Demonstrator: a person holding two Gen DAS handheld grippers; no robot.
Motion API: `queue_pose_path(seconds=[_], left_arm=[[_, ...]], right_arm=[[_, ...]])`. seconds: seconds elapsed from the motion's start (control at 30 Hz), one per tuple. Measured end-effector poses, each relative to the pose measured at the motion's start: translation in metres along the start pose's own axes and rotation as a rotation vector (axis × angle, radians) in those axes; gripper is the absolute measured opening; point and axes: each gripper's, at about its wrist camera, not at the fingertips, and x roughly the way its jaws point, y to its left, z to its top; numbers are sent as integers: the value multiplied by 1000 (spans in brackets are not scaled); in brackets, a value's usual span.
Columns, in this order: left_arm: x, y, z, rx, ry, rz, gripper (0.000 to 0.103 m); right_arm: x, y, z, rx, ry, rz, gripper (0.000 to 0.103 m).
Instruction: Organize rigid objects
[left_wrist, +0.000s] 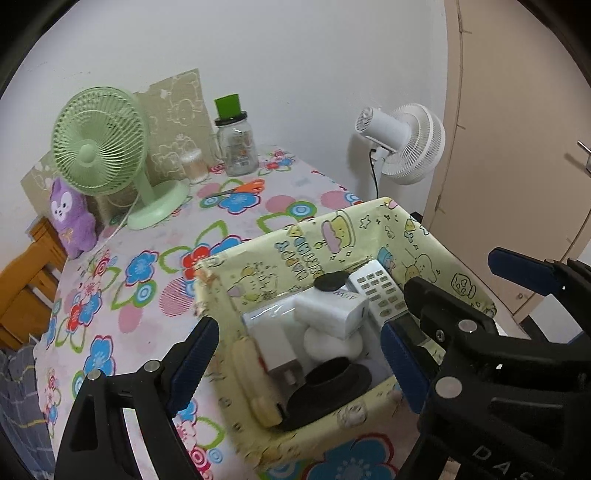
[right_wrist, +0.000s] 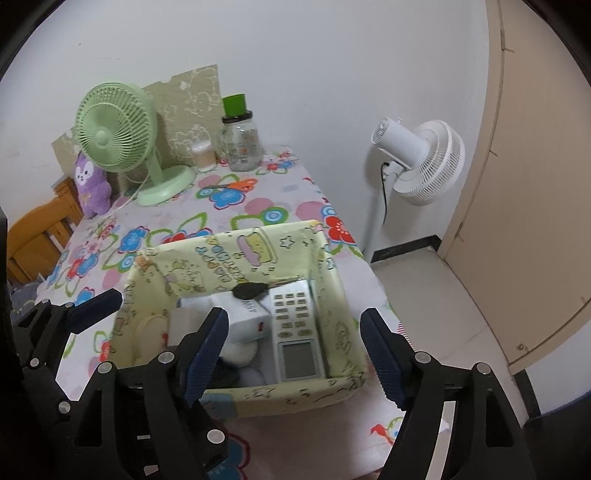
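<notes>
My left tongs stand wide open and empty over the near left corner of the yellow fabric bin, and my right tongs gape empty over its near wall. Between them the white box, remote and black pieces lie inside the bin on the table. I judge the packing nearly done; next I'd look for any stray rigid item.

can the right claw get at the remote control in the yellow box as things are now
Probably yes. The right claw stands open just above the box's near wall, and the remote control lies face up along the right side with nothing lying on it.
</notes>
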Motion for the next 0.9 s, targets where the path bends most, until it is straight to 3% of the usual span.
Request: queue_pose_path(seconds=[0.27,0.9], left_arm=[[-23,20,-15,-33,-35,36,91],[-75,78,-58,-149,-106,127,98]], right_arm=[[-15,22,-6,-28,-29,22,85],[-53,85,-24,-137,-90,101,86]])
